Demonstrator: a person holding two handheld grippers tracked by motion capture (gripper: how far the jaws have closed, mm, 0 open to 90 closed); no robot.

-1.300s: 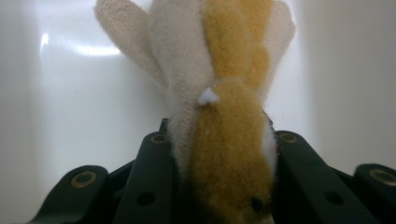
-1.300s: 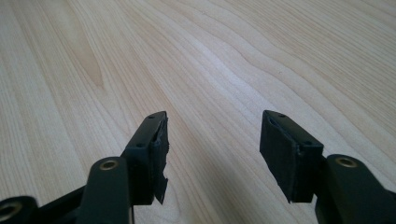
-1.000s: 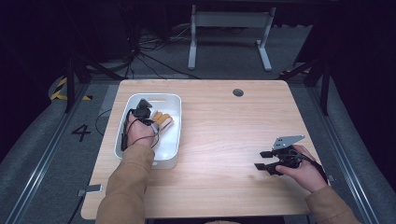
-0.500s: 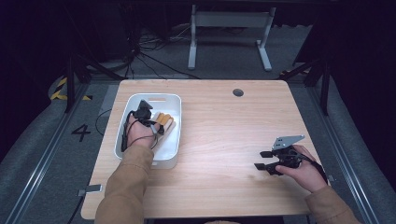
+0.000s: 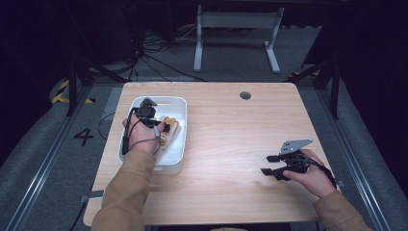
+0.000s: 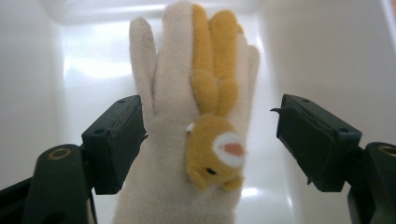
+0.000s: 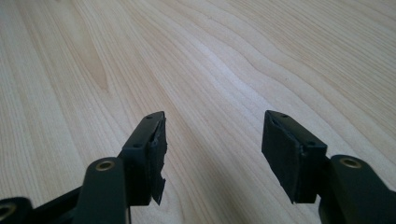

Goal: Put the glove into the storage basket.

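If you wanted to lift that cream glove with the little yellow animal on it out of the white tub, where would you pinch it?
Probably across the glove palm from above: it lies flat in the tub, and the open left gripper already straddles it there.

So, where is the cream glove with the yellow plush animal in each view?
High view: the glove lies left of centre, inside the white bin, beside the left tongs.
Left gripper view: the glove is central, between the open jaws.
Right gripper view: bare wooden table ahead of the open right tongs; no glove.
Shared landmark: the white bin.
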